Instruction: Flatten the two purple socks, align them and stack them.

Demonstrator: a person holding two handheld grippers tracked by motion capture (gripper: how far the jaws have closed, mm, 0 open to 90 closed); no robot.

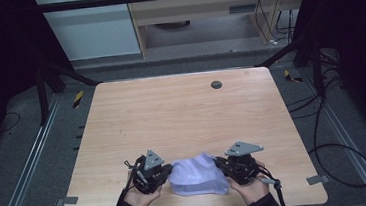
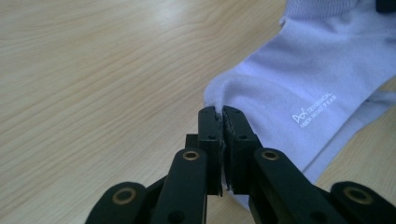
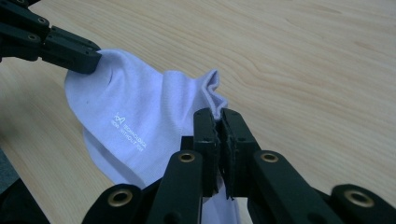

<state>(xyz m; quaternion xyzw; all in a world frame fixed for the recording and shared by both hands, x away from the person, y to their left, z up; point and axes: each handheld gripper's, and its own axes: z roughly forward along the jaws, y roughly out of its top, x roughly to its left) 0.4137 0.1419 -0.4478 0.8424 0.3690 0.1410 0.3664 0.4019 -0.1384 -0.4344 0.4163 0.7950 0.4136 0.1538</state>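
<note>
The left gripper is pinching 1 end of the white sock. The right gripper is pinching the other end, near the table's front edge.

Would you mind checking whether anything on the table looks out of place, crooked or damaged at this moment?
Nothing stands out. The pale lilac sock lies near the front edge of the wooden table, pinched at opposite ends by the left gripper and the right gripper. Its fabric is bunched at the grips but shows no tear or stain.

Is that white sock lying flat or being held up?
Held: the sock is pinched at opposite ends by the left gripper and right gripper.
</note>
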